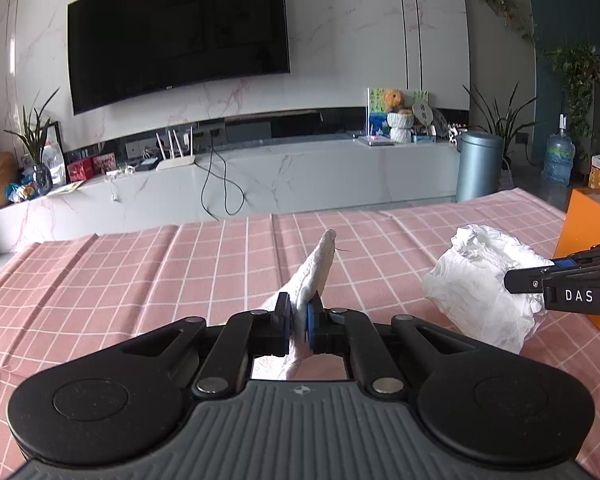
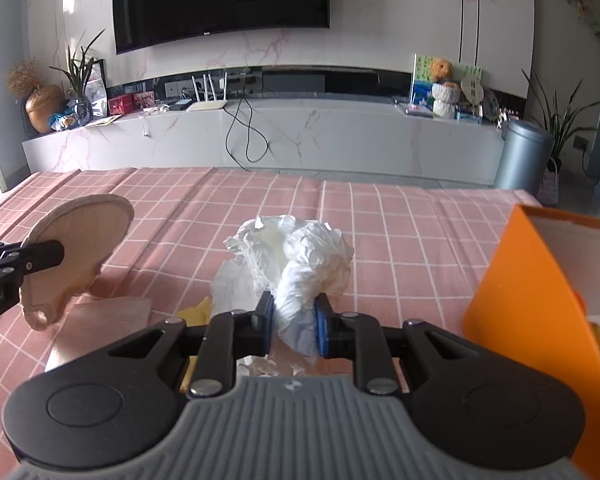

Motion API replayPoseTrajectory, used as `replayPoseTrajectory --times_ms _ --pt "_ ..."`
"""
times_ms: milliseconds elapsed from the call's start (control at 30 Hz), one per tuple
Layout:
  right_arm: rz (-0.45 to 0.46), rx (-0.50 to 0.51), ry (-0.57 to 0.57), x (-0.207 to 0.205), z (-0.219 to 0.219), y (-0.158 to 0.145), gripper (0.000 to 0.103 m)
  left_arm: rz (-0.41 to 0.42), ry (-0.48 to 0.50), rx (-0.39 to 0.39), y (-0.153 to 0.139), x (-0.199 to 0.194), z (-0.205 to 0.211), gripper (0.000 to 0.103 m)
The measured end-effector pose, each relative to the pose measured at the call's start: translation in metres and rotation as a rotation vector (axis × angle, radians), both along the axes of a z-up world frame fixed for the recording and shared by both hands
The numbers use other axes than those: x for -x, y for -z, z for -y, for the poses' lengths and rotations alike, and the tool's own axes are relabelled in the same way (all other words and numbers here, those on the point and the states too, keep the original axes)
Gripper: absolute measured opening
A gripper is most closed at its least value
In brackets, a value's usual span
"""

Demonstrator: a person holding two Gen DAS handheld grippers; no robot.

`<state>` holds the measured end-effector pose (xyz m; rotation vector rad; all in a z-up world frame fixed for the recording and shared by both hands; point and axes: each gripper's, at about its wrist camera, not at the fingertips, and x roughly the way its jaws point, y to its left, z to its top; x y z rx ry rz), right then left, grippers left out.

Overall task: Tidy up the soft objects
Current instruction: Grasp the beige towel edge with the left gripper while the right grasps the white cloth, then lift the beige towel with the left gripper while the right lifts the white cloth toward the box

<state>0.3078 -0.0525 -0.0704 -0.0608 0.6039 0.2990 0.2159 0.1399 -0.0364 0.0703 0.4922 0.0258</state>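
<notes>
Crumpled white tissue [image 2: 300, 256] fills the right gripper's [image 2: 293, 326] clamped jaws, a beige flat pad [image 1: 314, 272] the left gripper's [image 1: 299, 318], orange box [image 2: 540, 300] just right.

Legible marking: white capitals "DAS" on a black label on the body of the right gripper [image 1: 512, 280], just behind its fingers. In the right wrist view, lettering on the left gripper [image 2: 62, 254] is cropped and unreadable.
</notes>
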Motion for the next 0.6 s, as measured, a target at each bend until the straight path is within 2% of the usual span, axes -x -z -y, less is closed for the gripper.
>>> replayPoseTrajectory --times_ms 300,600 --pt "0.072 0.003 -0.041 0.037 0.004 -0.031 0.019 0.09 0.026 -0.034 -0.026 0.027 0.024 0.007" --pt "0.086 -0.017 -0.051 0.076 0.028 -0.054 0.019 0.145 0.057 0.002 -0.05 0.048 0.049 0.007"
